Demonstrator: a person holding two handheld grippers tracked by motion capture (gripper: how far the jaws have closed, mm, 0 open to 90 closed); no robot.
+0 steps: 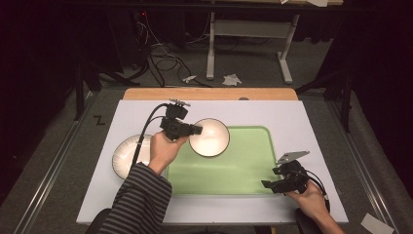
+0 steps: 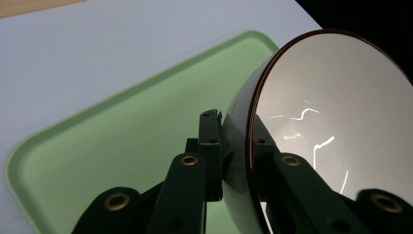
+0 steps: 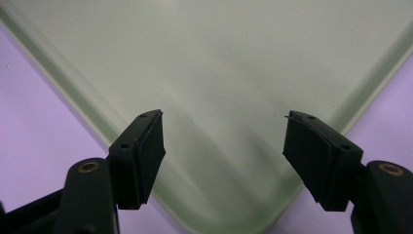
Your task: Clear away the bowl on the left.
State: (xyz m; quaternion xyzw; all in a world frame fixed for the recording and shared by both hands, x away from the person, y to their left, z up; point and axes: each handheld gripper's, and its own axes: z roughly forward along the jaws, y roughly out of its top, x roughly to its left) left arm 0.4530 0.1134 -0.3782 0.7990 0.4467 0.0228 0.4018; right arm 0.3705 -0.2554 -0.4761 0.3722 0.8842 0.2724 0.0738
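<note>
High view. A bowl [image 1: 209, 137] was held above the far left corner of a green tray [image 1: 243, 168] by the left gripper [image 1: 195, 130], its rim pinched at the left side. A plate [image 1: 127, 156] was seen on the white table [image 1: 292, 117], just left of the tray and partly behind the left forearm. The right gripper [image 1: 269, 185] was held over the tray's near right corner, nothing in it.

Left gripper view. The bowl [image 2: 336, 126] was recorded tilted steeply, its wall clamped between the closed jaws, one pad inside and one outside, with the tray [image 2: 122, 136] below.

Right gripper view. The right gripper [image 3: 224, 161] was recorded with jaws wide apart and empty over the tray's [image 3: 219, 58] rounded corner.

Risk, as judged: a glossy, curved wall gripped at one edge only; the bowl's weight could pivot it out of the pads, so that it dropped onto the tray.
</note>
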